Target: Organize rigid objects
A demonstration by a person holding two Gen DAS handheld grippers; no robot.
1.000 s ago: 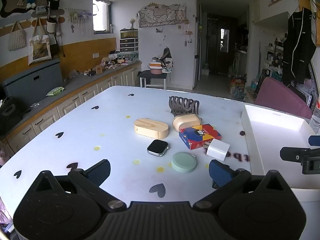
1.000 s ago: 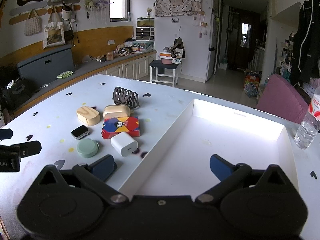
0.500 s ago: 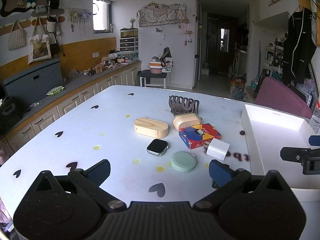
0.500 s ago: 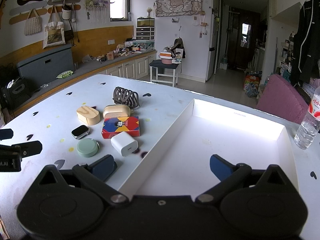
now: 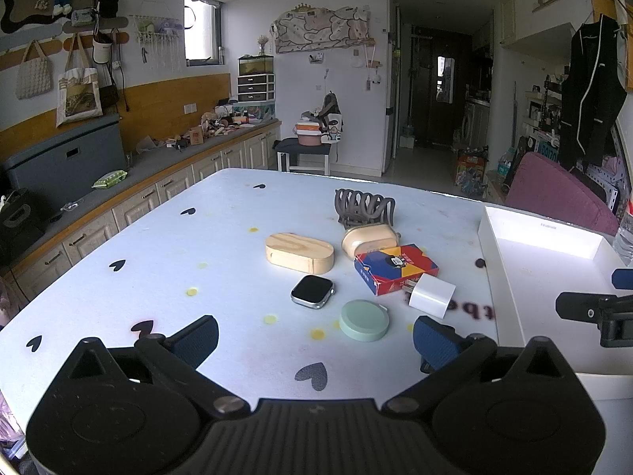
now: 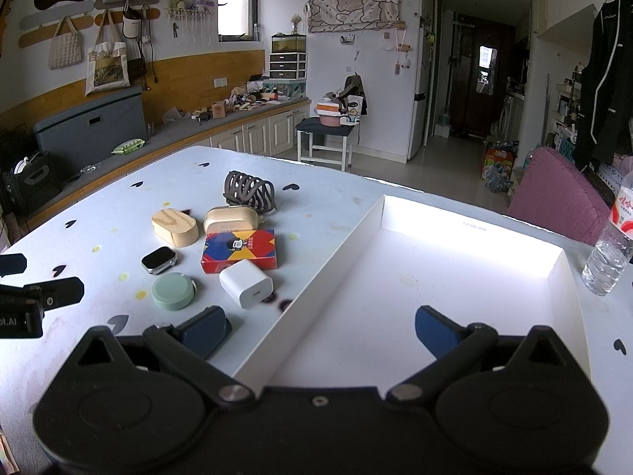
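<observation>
1. Both tools idle low over the tabletop (image 5: 166, 245). Left gripper (image 5: 314, 330): jaws wide apart, nothing between them. Right gripper (image 6: 320, 326): jaws likewise apart and empty, straddling the near wall of the white tray (image 6: 332, 261).
2. The tray holds nothing; by our reading no piece is sorted yet.
3. All seven pieces sit clustered on the tabletop just left of the tray: green round case (image 5: 364, 320), white charger cube (image 5: 432, 295), watch body (image 5: 312, 292), red card box (image 5: 395, 268), wooden oval box (image 5: 299, 253), tan case (image 5: 370, 239), hair claw (image 5: 364, 208).
4. We would start with the nearest, the green case or the charger.
5. The charger touches or overlaps the card box corner, so we should close across its free flat faces and lift straight up, lest the box drag.
6. The green case is low and round: come down square, pads across its full width.
7. Clear the tray wall before lowering.
</observation>
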